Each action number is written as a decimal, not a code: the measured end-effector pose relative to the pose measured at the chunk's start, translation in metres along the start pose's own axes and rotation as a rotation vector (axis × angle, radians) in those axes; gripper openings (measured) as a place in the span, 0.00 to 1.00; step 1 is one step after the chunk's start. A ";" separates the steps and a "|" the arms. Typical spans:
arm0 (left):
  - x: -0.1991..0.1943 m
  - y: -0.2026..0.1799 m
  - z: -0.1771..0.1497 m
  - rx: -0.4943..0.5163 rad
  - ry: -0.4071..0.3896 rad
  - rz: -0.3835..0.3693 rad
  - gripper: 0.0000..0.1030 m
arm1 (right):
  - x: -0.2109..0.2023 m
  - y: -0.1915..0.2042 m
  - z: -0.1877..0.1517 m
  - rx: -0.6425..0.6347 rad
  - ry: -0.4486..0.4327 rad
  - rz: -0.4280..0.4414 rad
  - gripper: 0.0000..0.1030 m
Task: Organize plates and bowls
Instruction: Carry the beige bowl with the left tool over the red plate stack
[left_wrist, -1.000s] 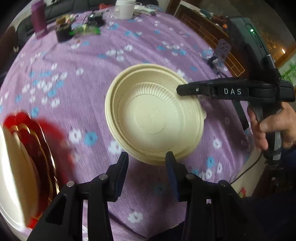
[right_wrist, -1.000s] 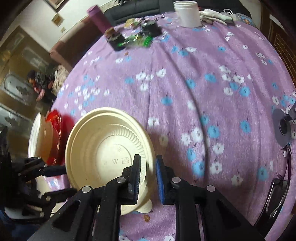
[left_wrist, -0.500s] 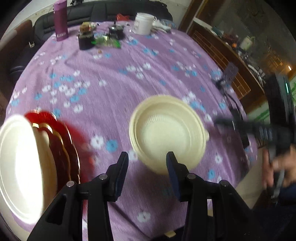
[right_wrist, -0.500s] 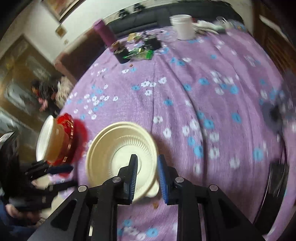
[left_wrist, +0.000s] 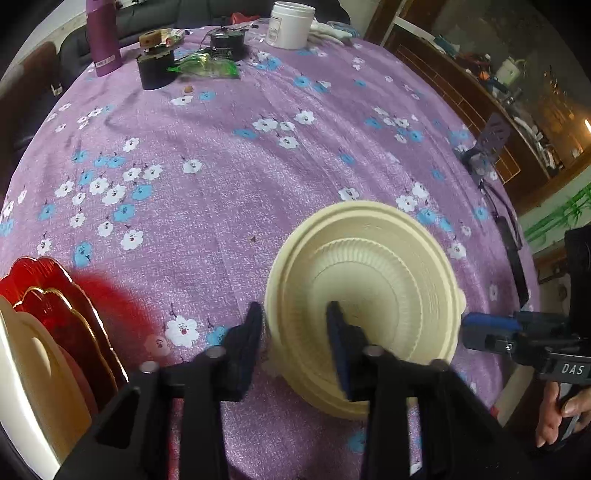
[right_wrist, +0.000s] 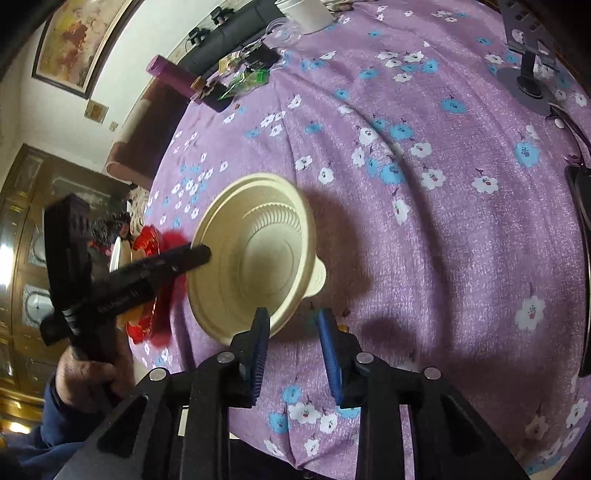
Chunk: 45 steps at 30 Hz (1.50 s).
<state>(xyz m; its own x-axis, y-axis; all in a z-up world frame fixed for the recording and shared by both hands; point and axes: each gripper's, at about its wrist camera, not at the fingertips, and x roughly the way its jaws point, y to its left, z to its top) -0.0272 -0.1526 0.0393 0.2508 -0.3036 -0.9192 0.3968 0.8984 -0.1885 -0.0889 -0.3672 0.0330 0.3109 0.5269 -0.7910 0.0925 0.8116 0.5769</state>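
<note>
Setting: purple flowered tablecloth (left_wrist: 229, 184) over a round table, clutter along its far side.
Bowl: my cream bowl (left_wrist: 365, 295) sits near the table's front edge, rim up and tilted; it looks like two nested bowls, nothing inside.
Left gripper: my left gripper (left_wrist: 291, 343) straddles the bowl's near rim, one finger outside the wall, one inside. Its jaws have just been closing on that wall; whether the pads press yet I cannot tell.
Right gripper: my right gripper (right_wrist: 291, 350) has just been opening. Its jaws stand apart just beside the bowl's rim, holding nothing.
Change: a second ago the right gripper pinched this rim and the left hovered short of it. I judge the bowl is passing from right to left.
Plates: a stack of red plates (left_wrist: 70, 325) topped by a pale dish (left_wrist: 33, 369) waits left of the bowl, well apart from it.
Beyond the bowl: white jar (left_wrist: 291, 24), purple bottle (left_wrist: 103, 33) and green wrapper (left_wrist: 203, 66) across the table.
</note>
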 end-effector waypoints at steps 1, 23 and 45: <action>0.000 -0.002 -0.001 0.008 -0.003 0.006 0.23 | 0.004 0.000 0.000 -0.004 0.007 -0.010 0.29; -0.026 -0.019 -0.010 0.124 -0.105 0.151 0.23 | 0.007 0.030 0.019 -0.150 -0.051 -0.101 0.17; -0.015 -0.024 -0.020 0.150 -0.090 0.194 0.23 | 0.015 0.022 0.013 -0.126 -0.014 -0.091 0.17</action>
<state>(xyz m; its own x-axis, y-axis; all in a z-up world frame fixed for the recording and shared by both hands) -0.0580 -0.1635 0.0506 0.4099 -0.1629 -0.8975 0.4581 0.8876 0.0481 -0.0700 -0.3450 0.0365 0.3196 0.4470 -0.8355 0.0014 0.8815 0.4721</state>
